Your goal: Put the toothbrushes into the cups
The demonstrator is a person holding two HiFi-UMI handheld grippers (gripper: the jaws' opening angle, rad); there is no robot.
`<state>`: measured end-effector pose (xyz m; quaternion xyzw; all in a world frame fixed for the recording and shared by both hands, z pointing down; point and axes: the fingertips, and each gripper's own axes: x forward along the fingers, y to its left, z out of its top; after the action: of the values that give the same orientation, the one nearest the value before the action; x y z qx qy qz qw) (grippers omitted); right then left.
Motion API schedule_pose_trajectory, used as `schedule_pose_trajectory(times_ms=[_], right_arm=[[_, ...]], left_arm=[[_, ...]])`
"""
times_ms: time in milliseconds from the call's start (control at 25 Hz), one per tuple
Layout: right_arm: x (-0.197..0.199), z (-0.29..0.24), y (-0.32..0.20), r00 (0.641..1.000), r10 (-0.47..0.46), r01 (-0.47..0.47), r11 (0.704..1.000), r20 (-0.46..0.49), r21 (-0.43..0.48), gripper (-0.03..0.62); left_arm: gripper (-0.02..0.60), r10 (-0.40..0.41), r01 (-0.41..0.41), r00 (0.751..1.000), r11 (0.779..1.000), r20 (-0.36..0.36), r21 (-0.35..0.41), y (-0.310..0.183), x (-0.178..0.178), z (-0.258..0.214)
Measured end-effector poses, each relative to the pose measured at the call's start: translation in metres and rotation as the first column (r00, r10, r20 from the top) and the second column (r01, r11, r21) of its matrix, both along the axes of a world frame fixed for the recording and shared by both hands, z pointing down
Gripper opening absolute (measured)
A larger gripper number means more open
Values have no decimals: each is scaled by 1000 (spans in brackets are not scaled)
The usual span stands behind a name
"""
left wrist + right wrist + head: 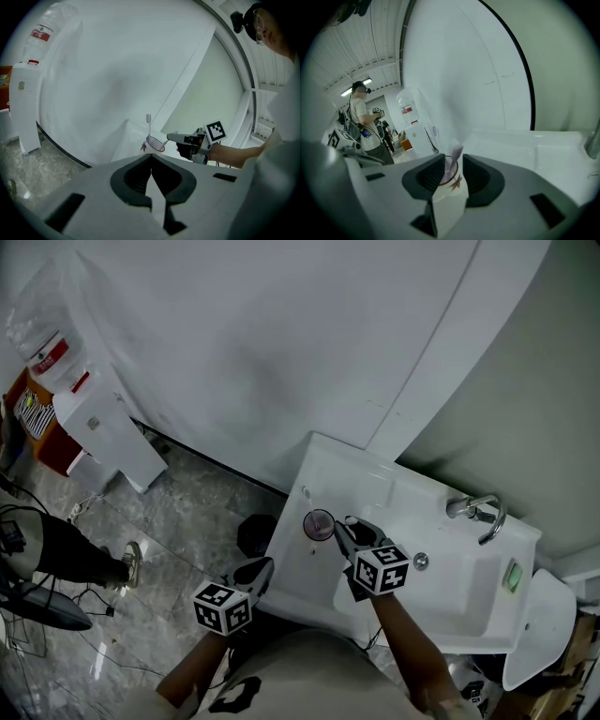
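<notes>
A white cup (319,524) with a dark rim and a small red print stands on the left ledge of the white sink (375,486). In the left gripper view the cup (154,143) holds one toothbrush (148,123) standing upright, and a second toothbrush (166,139) leans out toward my right gripper (173,137). My right gripper (345,527) is just right of the cup, its jaws apart. Seen along those jaws, the cup (449,182) and a pale toothbrush (456,155) lie in the gap of my right gripper (453,165), untouched by the pads. My left gripper (264,568) hangs off the sink's left front corner, and its tips (151,157) meet on nothing.
A chrome faucet (478,512), a drain (421,561) and a green item (512,575) are on the sink to the right. A water dispenser (98,423) stands on the grey floor at the left. A curved white wall runs behind. Someone's leg (84,563) shows at the left.
</notes>
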<state>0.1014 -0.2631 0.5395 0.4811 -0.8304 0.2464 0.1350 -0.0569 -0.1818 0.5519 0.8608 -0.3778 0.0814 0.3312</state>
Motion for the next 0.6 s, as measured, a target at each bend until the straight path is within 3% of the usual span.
schedule_pose_trajectory(times_ms=[120, 280, 600], right_arm=[[-2, -3, 0, 1000, -5, 5, 1000, 3, 16, 136], [0, -1, 1, 1000, 3, -3, 1000, -14, 12, 226], [17, -24, 24, 988, 80, -80, 997, 134, -5, 233]], left_arm=[[20, 6, -6, 1000, 1000, -2, 2, -1, 1, -1], [20, 7, -7, 1000, 1000, 0, -1, -1, -1, 1], [20, -3, 2, 1000, 1000, 11, 30, -9, -16, -3]])
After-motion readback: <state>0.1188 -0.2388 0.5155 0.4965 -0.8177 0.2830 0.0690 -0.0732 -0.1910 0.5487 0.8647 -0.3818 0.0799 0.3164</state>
